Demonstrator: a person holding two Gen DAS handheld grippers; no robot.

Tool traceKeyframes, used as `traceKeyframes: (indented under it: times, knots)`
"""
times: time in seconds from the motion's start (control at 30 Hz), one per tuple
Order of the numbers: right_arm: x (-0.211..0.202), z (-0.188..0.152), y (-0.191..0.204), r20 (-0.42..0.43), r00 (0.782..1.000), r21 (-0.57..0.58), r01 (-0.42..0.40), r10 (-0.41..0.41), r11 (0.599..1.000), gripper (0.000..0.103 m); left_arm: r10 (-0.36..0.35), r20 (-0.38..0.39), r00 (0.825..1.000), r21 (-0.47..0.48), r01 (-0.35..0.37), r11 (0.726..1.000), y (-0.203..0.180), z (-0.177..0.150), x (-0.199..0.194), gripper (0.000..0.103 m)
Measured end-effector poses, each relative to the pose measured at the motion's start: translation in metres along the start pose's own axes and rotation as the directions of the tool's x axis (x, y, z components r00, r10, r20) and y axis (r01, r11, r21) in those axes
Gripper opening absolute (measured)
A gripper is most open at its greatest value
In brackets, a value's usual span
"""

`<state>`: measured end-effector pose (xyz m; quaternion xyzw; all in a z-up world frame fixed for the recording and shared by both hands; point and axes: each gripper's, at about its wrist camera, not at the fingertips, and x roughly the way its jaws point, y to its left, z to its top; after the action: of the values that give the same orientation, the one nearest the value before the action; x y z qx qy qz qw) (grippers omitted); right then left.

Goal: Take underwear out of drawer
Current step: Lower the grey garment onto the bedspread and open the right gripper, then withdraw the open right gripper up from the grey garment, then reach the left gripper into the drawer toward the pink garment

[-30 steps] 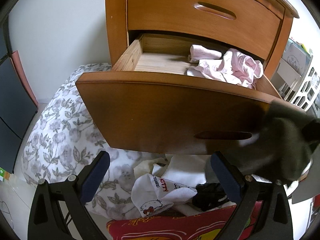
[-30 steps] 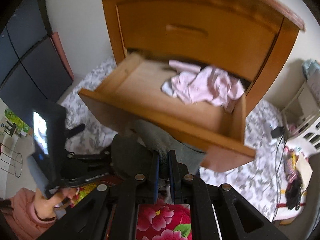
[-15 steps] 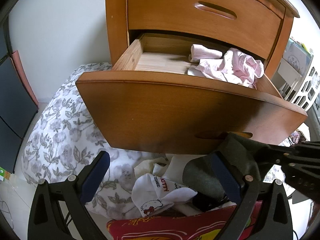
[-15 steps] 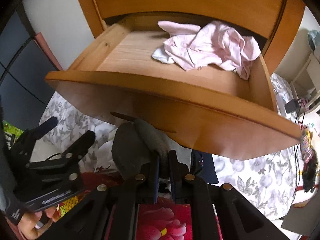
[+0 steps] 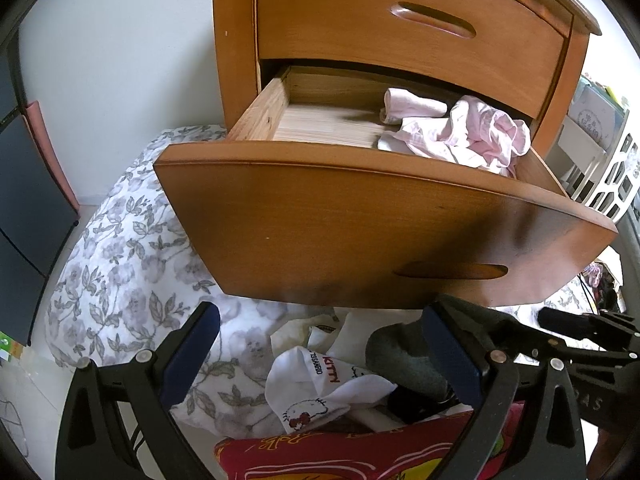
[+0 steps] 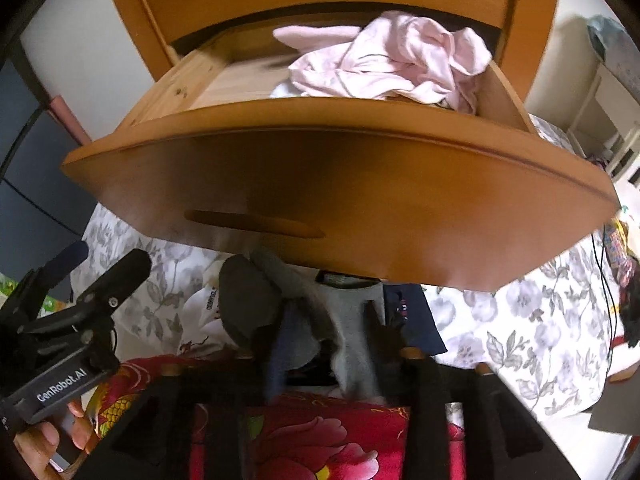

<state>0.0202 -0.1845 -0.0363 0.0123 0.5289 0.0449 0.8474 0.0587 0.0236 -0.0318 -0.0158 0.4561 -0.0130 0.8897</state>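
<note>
The wooden drawer (image 5: 360,232) (image 6: 340,184) stands pulled out, with crumpled pink underwear (image 5: 468,136) (image 6: 400,60) in its right half. Grey underwear (image 5: 400,360) (image 6: 248,300) rests on the clothes pile below the drawer front. My right gripper (image 6: 328,340) is low over that pile, its blurred fingers spread apart with the grey cloth lying between them. It also shows as a dark shape in the left wrist view (image 5: 560,328). My left gripper (image 5: 320,352) (image 6: 96,264) hangs open below the drawer's left side, holding nothing.
A white printed garment (image 5: 320,380) and a navy one (image 6: 412,320) lie in the pile. A red floral blanket (image 5: 360,452) (image 6: 320,432) is nearest me, on grey-flowered bedding (image 5: 120,280). The upper drawer (image 5: 400,40) is closed. White shelving (image 5: 600,160) stands right.
My right gripper came down from the drawer front to the pile with the grey underwear, then spread its fingers. The left gripper stayed still and open.
</note>
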Motion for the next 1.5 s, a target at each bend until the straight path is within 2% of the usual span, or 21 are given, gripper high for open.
traceKeyframes:
  times: [0.13,0.57,0.7,1.03,1.27,1.43,1.5]
  knots:
    - [-0.003,-0.007,-0.003,0.026,0.999,0.030,0.018,-0.019,0.999,0.061,0.007,0.000,1.000,0.005,-0.007,1.000,-0.001,0.000,0.000,0.101]
    - [-0.018,-0.018,-0.001,0.110,0.992,0.053,0.063,-0.068,0.997,0.098,0.024,0.001,1.000,0.012,-0.024,1.000,-0.003,0.000,-0.001,0.101]
    - [-0.025,-0.020,-0.001,0.165,0.982,0.068,0.087,-0.097,0.994,0.103,0.032,0.006,0.999,0.013,-0.032,0.999,-0.003,0.000,-0.003,0.101]
    - [-0.047,-0.027,0.001,0.277,0.949,0.097,0.130,-0.152,0.987,0.103,0.043,0.021,0.999,0.020,-0.043,0.999,-0.005,0.000,-0.009,0.101]
    - [-0.061,-0.031,0.000,0.330,0.928,0.118,0.143,-0.175,0.983,0.103,-0.038,0.011,0.999,0.020,0.038,0.999,-0.001,0.010,-0.022,0.101]
    - [-0.067,-0.034,-0.005,0.361,0.914,0.151,0.142,-0.188,0.978,0.103,-0.128,0.080,0.989,0.045,0.125,0.991,0.000,0.041,-0.054,0.101]
    - [-0.067,-0.035,-0.007,0.361,0.915,0.157,0.132,-0.181,0.979,0.103,-0.135,0.101,0.986,0.071,0.129,0.989,-0.003,0.057,-0.063,0.101]
